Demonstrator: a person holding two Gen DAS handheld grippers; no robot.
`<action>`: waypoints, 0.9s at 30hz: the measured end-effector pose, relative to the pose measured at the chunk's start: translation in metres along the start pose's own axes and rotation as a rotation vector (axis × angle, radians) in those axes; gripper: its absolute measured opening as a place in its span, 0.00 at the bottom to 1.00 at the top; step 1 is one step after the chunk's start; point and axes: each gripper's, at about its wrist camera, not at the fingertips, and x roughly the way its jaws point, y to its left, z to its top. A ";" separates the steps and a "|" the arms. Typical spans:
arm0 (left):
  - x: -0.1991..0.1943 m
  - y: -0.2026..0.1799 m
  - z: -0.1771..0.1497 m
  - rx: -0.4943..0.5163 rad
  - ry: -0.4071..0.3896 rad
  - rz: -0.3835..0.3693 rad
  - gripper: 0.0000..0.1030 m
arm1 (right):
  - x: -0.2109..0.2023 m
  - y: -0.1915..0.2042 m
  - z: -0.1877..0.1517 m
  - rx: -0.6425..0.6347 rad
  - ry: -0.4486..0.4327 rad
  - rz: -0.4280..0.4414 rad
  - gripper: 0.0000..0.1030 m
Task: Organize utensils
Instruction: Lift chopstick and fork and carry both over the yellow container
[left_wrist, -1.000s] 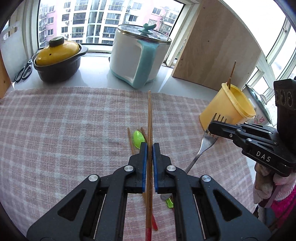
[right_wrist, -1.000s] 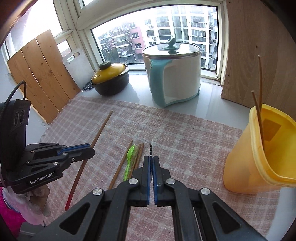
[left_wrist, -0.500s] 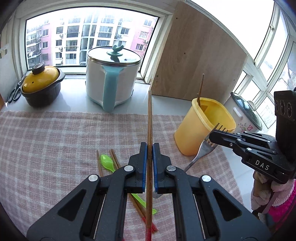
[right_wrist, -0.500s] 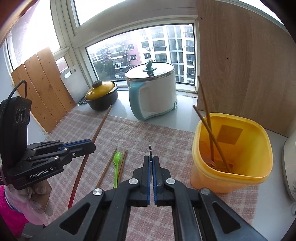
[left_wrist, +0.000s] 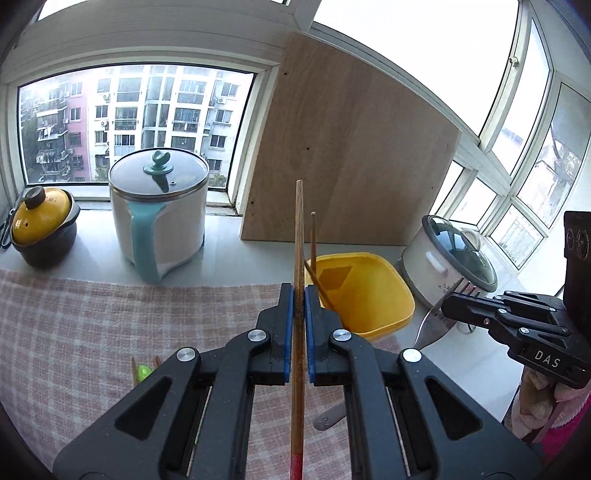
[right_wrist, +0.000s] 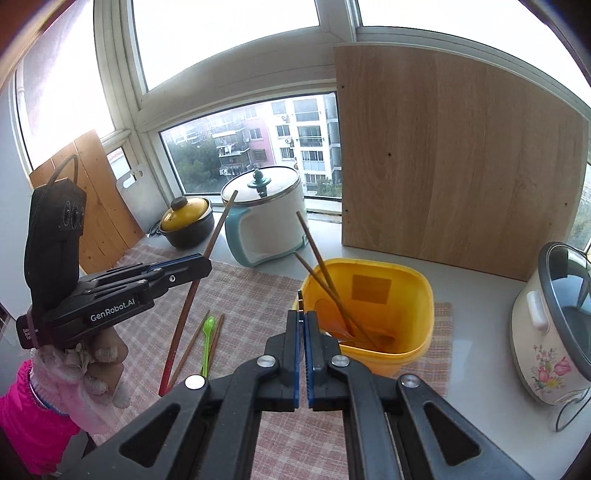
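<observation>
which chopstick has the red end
The chopstick clamped in the left claw; its lower end is red. The two in the yellow bin and those lying on the cloth look plain brown.

My left jaws pinch a long brown chopstick (left_wrist: 298, 258) with a red butt end; it stands tilted above the checked cloth, tip pointing up and away from me. My right jaws clamp a metal fork (left_wrist: 437, 317) by its neck, tines up, handle hanging down toward the surface. The yellow tub (right_wrist: 413, 295) sits open at the cloth's edge with two brown chopsticks (right_wrist: 325, 273) leaning inside, crossed. On the cloth lie a green plastic spoon (right_wrist: 207, 343) and two more chopsticks (right_wrist: 192, 341), one on each side of it.
</observation>
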 end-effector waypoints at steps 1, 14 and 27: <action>0.003 -0.005 0.003 0.002 -0.005 -0.006 0.04 | -0.005 -0.005 0.002 0.004 -0.007 -0.006 0.00; 0.051 -0.055 0.045 0.010 -0.037 -0.032 0.04 | -0.061 -0.069 0.023 0.082 -0.103 -0.087 0.00; 0.098 -0.071 0.072 0.012 -0.058 -0.004 0.04 | -0.049 -0.113 0.035 0.138 -0.114 -0.134 0.00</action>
